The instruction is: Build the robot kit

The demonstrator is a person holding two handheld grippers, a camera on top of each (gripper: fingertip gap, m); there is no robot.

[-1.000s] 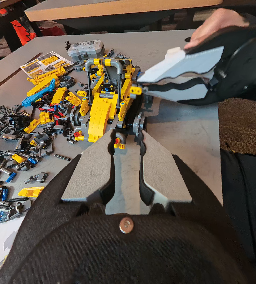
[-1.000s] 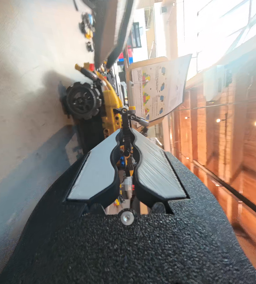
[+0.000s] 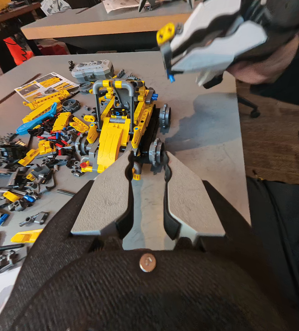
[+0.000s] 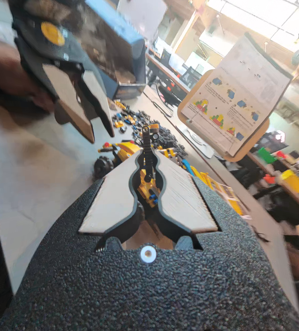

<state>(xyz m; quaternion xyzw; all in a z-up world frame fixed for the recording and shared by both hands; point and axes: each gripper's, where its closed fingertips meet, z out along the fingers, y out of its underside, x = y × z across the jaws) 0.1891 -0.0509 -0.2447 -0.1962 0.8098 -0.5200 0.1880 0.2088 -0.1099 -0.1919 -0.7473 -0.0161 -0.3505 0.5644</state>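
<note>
A yellow and grey brick-built vehicle [image 3: 114,129] stands on the grey table [image 3: 208,170]. My left gripper [image 3: 147,157] is open and empty. Its tips are at the vehicle's front, on either side of a grey front wheel hub [image 3: 156,152]. My right gripper [image 4: 147,152] is shut on a small brick assembly [image 4: 147,143]: a black ribbed rod with a yellow and grey connector on top. It holds this in the air above the table, to the right of and behind the vehicle [image 4: 127,149]. In the left wrist view the right gripper [image 3: 170,53] and the assembly's yellow end [image 3: 165,33] are blurred.
Several loose bricks [image 3: 37,143] cover the table's left side, with a grey battery box [image 3: 93,69] and a leaflet [image 3: 44,86] behind. The table's right edge [image 3: 242,179] is near, with a chair base [image 3: 252,109] beyond. An instruction sheet on a stand [image 4: 234,100] and a blue box [image 4: 123,53] stand farther off. The grippers' ends are close to 9 cm from one another.
My right gripper has lifted up and away from the vehicle's rear right side, taking the small assembly with it. My left gripper has stayed open at the vehicle's front.
</note>
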